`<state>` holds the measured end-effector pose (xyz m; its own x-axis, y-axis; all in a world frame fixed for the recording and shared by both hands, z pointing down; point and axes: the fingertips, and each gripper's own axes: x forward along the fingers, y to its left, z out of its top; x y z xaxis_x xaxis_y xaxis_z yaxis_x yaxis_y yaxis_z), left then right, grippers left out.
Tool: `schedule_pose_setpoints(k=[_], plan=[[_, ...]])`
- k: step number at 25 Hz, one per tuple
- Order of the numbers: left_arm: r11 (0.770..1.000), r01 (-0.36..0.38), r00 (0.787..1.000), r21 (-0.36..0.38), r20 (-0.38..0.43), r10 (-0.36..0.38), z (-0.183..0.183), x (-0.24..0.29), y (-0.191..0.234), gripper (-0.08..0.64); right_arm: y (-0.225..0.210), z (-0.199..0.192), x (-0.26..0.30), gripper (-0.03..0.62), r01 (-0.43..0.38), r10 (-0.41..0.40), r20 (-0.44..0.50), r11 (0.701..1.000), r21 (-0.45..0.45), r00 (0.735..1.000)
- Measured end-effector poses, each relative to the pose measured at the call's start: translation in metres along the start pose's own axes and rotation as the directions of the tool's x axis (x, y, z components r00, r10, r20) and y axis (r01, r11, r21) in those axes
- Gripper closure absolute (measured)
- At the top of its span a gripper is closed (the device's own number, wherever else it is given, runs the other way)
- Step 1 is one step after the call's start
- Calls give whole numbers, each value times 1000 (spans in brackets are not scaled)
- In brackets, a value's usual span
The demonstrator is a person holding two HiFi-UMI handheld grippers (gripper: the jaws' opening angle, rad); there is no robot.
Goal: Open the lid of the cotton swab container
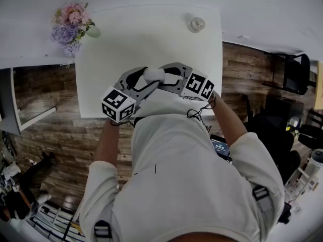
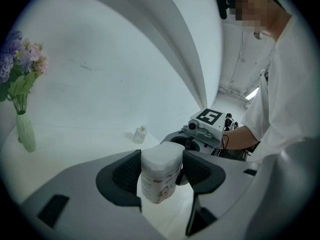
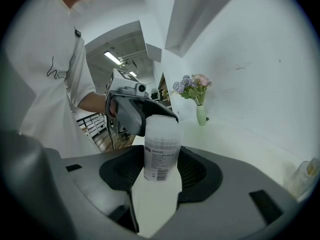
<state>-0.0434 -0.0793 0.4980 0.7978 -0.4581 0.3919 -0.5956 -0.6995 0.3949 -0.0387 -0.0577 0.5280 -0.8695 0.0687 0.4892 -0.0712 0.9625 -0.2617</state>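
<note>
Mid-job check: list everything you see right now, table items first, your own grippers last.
table: one, white, middle of the head view, against the wall
container: one, whitish with a printed label, near edge of the table, between both grippers
flowers: one bunch, pink and purple, far left corner of the table
vase: one, pale green, holding the flowers
small bottle: one, pale, far right corner of the table
floor: brown wood planks, both sides of the table
shirt: one, white, bottom of the head view
left gripper: one, grey, fingers on the container's top end
right gripper: one, grey, fingers on the container's body
</note>
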Motion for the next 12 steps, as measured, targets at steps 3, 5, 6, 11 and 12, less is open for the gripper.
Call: schedule_pose_setpoints(k=[3, 5, 6, 11, 12], plan=[[1000, 0, 1000, -10, -1, 0, 0, 0, 0, 291, 1, 3, 0, 385, 2, -2, 2, 1000, -1, 1000], [1000, -1, 1000, -20, -2, 1, -1, 0, 0, 290, 2, 3, 1, 385, 4, -4, 0, 1000, -3, 1000], [1000, -1, 1000, -25, -3, 1, -2, 0, 0, 290, 2, 2, 1, 385, 5, -5, -3, 1000, -3, 1000], [999, 1, 1000, -42, -4, -1, -3, 0, 1, 290, 2, 2, 2, 385, 7, -7, -1, 1000, -3, 1000], [999, 1, 1000, -45, -5, -2, -3, 0, 1, 289, 2, 3, 2, 385, 7, -7, 0, 1000, -3, 1000]])
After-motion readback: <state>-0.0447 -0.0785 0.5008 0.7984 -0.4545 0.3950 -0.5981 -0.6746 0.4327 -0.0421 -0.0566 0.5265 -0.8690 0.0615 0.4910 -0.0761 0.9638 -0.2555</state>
